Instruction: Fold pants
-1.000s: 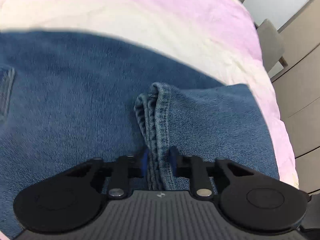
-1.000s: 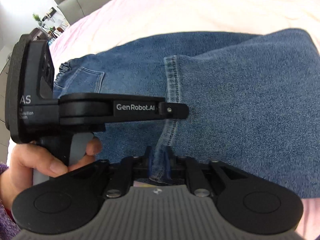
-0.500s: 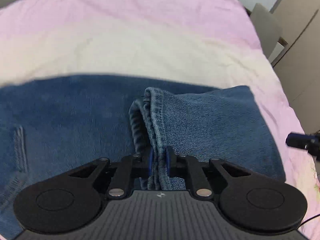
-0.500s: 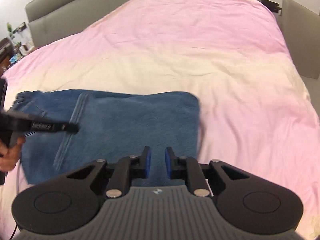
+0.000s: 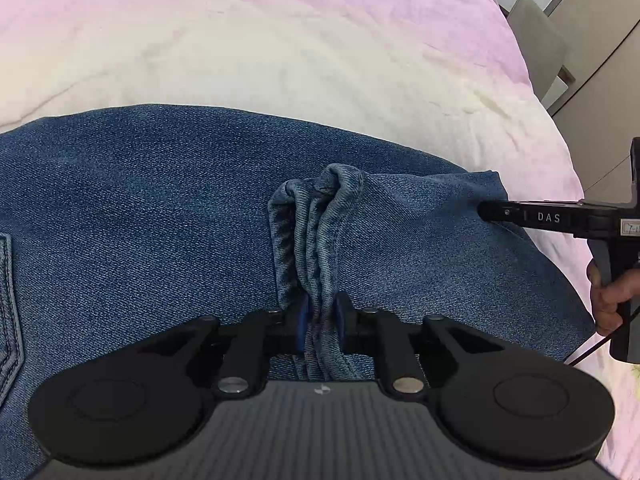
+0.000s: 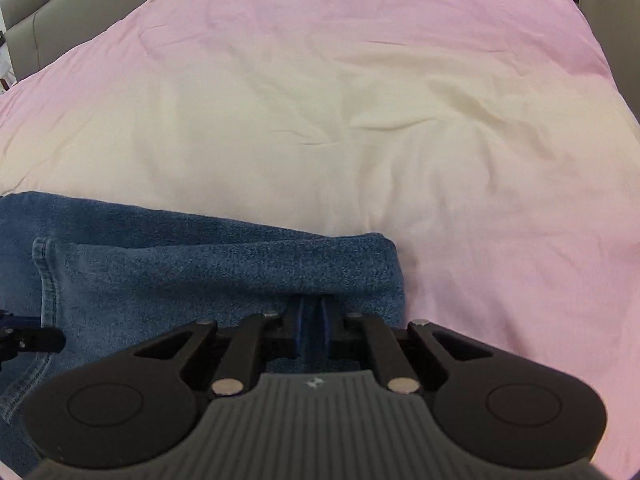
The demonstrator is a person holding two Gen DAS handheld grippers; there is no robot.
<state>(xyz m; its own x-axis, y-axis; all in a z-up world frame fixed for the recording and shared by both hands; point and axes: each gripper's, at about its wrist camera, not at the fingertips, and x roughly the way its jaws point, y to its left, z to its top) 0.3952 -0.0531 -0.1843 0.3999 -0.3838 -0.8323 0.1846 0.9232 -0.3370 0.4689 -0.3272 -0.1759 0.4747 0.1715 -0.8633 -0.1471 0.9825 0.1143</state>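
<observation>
Blue denim pants [image 5: 140,208] lie folded on a pink and cream bed cover [image 5: 280,52]. My left gripper [image 5: 319,322] is shut on a bunched hem of the pants [image 5: 320,240], which stands up in folds in front of the jaws. In the right wrist view my right gripper [image 6: 312,326] has its jaws close together at the folded right edge of the pants [image 6: 224,276], with denim between the pads. The right gripper also shows at the right of the left wrist view [image 5: 492,212], lying on the denim.
The bed cover [image 6: 360,120] stretches far ahead and to the right. A grey headboard [image 6: 48,20] is at the back left. A grey chair [image 5: 540,44] and beige cabinets [image 5: 600,80] stand past the bed's right edge.
My right gripper let go of the hem, swung right and came down to the folded right edge. My left gripper kept its hold on the hem, which has bunched up more.
</observation>
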